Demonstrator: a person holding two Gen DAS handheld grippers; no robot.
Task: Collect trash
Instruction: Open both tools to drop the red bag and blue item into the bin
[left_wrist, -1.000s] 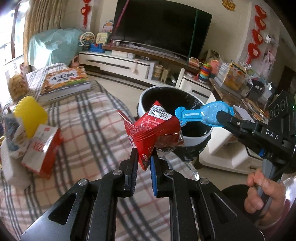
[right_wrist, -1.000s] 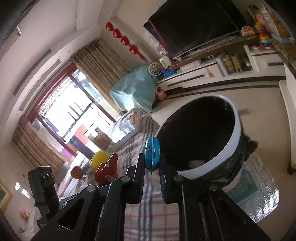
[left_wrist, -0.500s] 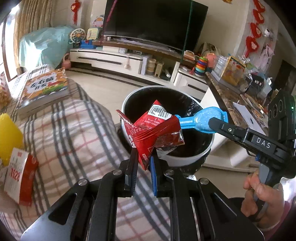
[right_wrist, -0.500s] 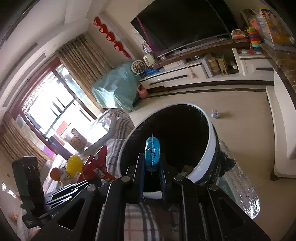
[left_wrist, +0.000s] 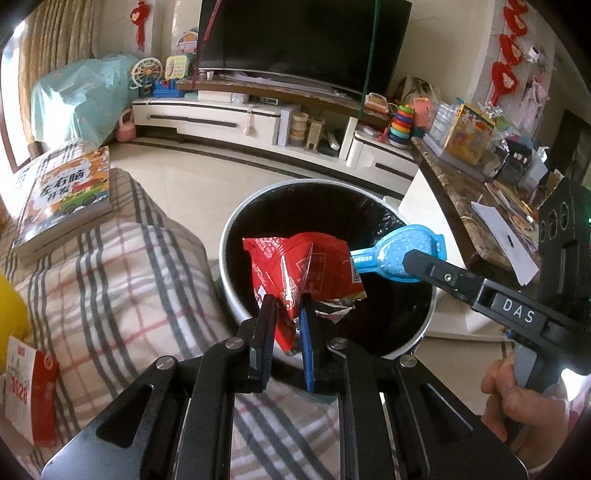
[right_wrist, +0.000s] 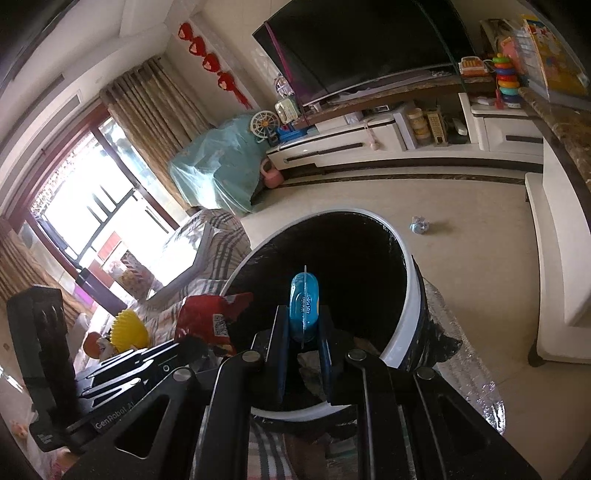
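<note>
Both grippers hover over the black-lined bin (left_wrist: 236, 236) ready to drop: left gripper (left_wrist: 289, 314) pinching a red wrapper (left_wrist: 299, 269), right gripper (right_wrist: 303, 325) clamping a blue packet (right_wrist: 303, 299).

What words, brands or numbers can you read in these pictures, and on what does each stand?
"DAS": on the right tongs' black arm.
"GenRobot.AI": on the left tongs' body, right wrist view.
"左右脑开发": on the book cover.
"3828": on the red and white packet, sideways; partly uncertain.
Red wrapper: print and QR code, too small to read.
Blue packet: lettering too blurred.
</note>
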